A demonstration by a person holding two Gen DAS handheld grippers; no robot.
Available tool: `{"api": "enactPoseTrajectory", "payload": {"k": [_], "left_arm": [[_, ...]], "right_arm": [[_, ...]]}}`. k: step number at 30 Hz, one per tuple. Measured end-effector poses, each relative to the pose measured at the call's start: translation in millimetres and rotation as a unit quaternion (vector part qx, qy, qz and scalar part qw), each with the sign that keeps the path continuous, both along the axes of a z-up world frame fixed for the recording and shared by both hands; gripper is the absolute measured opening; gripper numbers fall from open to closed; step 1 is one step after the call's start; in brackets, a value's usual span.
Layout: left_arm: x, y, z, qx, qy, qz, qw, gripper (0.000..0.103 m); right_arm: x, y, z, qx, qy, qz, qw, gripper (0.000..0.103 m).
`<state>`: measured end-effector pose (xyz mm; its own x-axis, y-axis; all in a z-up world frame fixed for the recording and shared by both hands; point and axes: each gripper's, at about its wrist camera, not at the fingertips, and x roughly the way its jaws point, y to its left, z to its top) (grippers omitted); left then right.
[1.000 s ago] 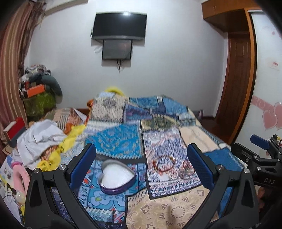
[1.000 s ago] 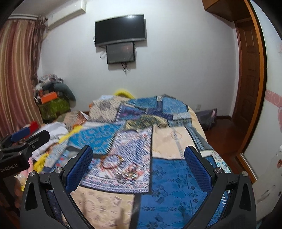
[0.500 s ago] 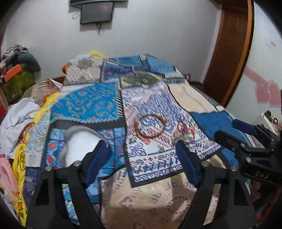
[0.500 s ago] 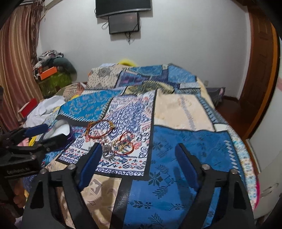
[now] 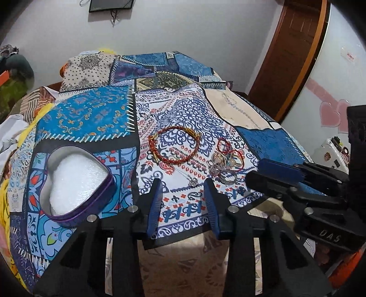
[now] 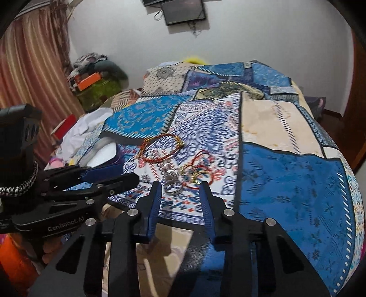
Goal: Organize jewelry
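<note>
A purple heart-shaped tin (image 5: 75, 182) with white padding lies open on the patchwork bedspread (image 5: 91, 114). To its right lie a large red and gold cord bracelet (image 5: 175, 145), a thin chain with a pendant (image 5: 193, 181), and a pile of small rings and bangles (image 5: 225, 161). My left gripper (image 5: 184, 185) is open and empty, hovering just short of the pendant. My right gripper (image 6: 180, 185) is open and empty, just short of the ring pile (image 6: 189, 173). The bracelet (image 6: 160, 147) and part of the tin (image 6: 103, 155) show in the right wrist view.
The bed fills both views. Clothes and a white cloth (image 6: 82, 132) lie at its left side. A cluttered stand (image 6: 96, 89) and curtain (image 6: 29, 68) are at far left. A wooden door (image 5: 295, 52) stands at right. Screens (image 6: 183, 11) hang on the far wall.
Both grippers have dropped and moved forward toward the jewelry, tilting down at the bed. Both sets of fingers have narrowed from wide open to a smaller gap.
</note>
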<state>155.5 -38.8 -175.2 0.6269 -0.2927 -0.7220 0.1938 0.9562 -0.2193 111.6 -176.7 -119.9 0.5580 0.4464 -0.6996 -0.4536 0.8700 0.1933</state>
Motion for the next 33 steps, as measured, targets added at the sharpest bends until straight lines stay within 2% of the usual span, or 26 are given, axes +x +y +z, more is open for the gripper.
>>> {"api": "enactPoseTrajectory", "payload": {"k": [5, 11, 14, 22, 24, 28, 33], "left_arm": [[-2, 3, -4, -0.008, 0.008, -0.004, 0.9999, 0.031], [1, 6, -6, -0.016, 0.015, -0.012, 0.9997, 0.029], [5, 5, -7, -0.022, 0.021, -0.016, 0.9994, 0.026], [14, -3, -11, -0.02, 0.02, -0.023, 0.9993, 0.019], [16, -5, -12, -0.027, 0.022, -0.027, 0.999, 0.01], [18, -5, -12, -0.039, 0.026, -0.024, 0.9986, 0.008], [9, -6, -4, -0.036, 0.021, -0.025, 0.9988, 0.007]], "right_arm": [[8, 10, -12, -0.014, 0.02, 0.016, 1.0, 0.027], [14, 18, -17, -0.033, 0.015, 0.024, 0.999, 0.027], [15, 21, -20, -0.042, 0.007, 0.02, 0.999, 0.021], [14, 16, -18, -0.03, 0.007, 0.019, 0.999, 0.02], [14, 15, -18, -0.028, 0.008, 0.017, 0.999, 0.02], [13, 10, -15, -0.024, 0.01, 0.01, 1.0, 0.02], [8, 5, -7, -0.019, 0.006, 0.003, 1.0, 0.02]]}}
